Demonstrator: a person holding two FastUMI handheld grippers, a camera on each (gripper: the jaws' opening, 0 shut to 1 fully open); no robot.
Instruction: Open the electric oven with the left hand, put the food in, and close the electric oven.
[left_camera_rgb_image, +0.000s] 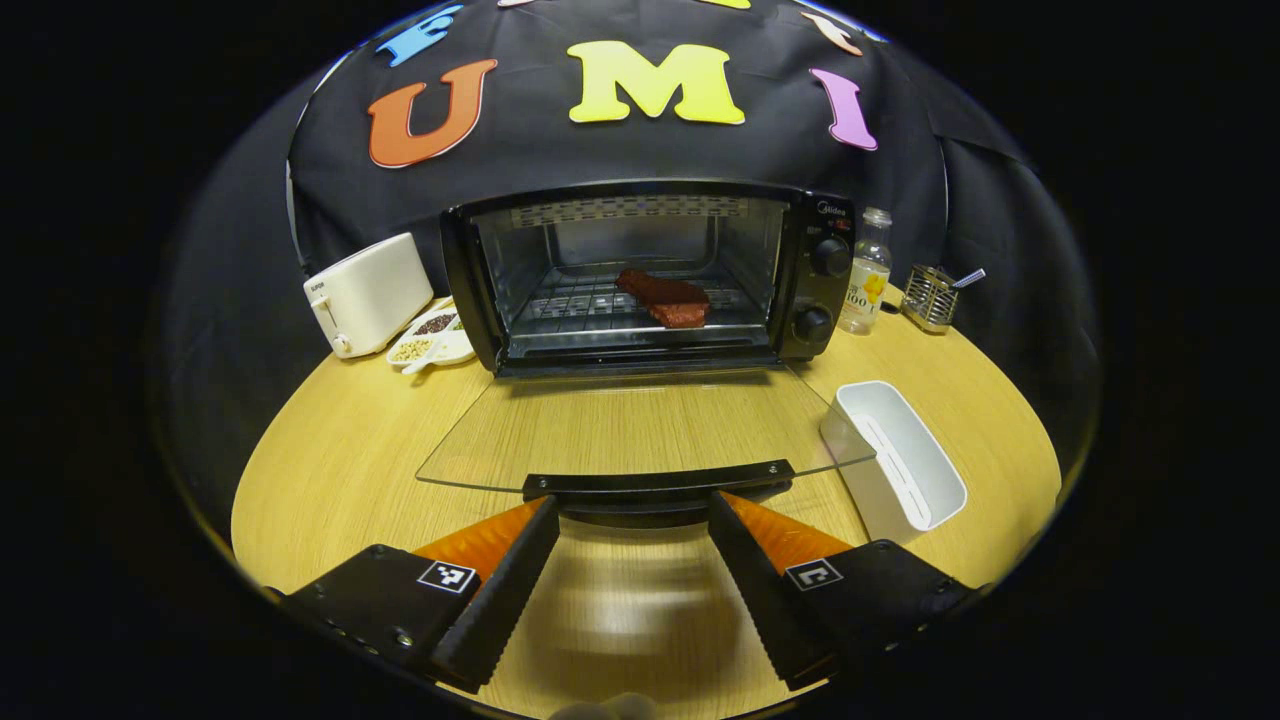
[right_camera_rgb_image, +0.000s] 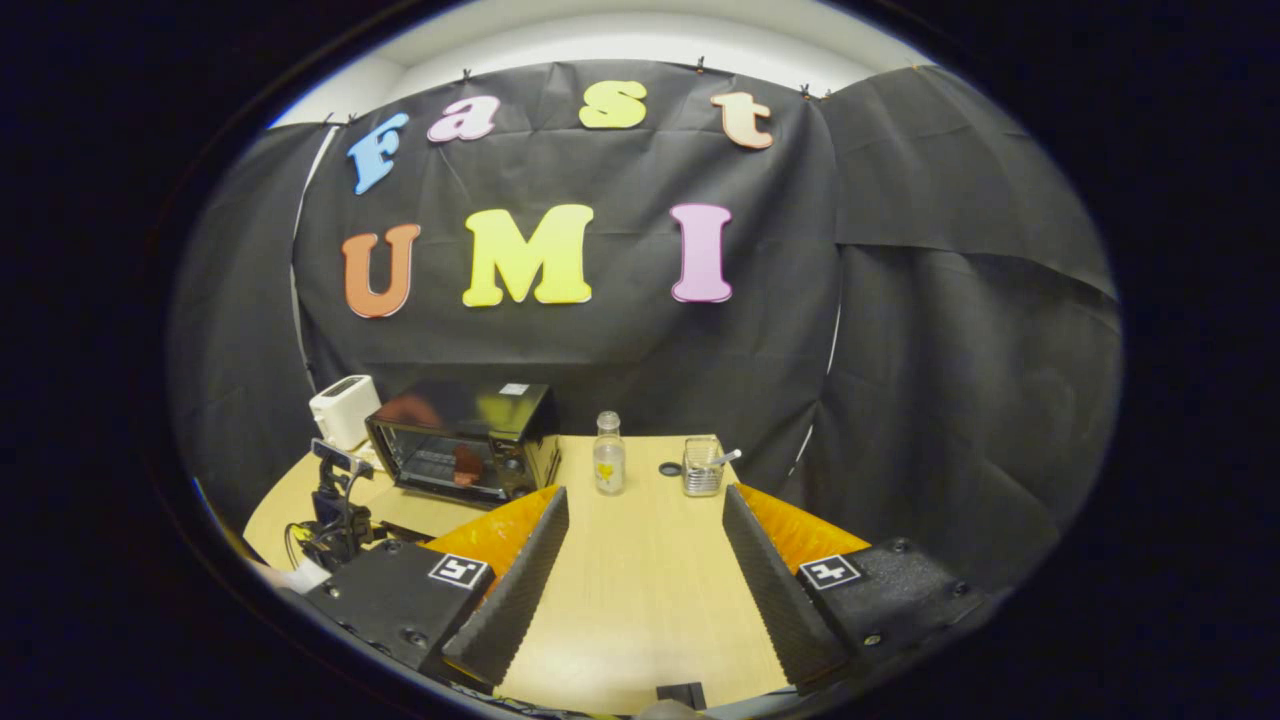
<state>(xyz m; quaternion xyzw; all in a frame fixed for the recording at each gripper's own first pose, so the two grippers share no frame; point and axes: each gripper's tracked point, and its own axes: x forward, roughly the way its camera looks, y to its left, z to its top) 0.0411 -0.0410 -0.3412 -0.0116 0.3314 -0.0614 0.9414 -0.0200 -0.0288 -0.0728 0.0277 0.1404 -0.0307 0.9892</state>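
Oven (left_camera_rgb_image: 650, 275) door (left_camera_rgb_image: 640, 430) lies fully down, its handle (left_camera_rgb_image: 660, 485) just beyond the left gripper (left_camera_rgb_image: 632, 520), whose jaws are spread and hold nothing. Beside the door sits a white bin (left_camera_rgb_image: 905, 465), nothing visible inside. Food (left_camera_rgb_image: 668, 298), a dark red slab, rests on the oven's rack. Left of the oven, a divided dish (left_camera_rgb_image: 432, 340) holds pale and dark grains beside a toaster (left_camera_rgb_image: 368, 293). To the right stand a bottle (left_camera_rgb_image: 865, 272) and a mesh holder (left_camera_rgb_image: 930, 297) with a utensil; labels are unreadable. Right gripper (right_camera_rgb_image: 645, 560) hovers over the counter (right_camera_rgb_image: 640, 590), jaws spread.
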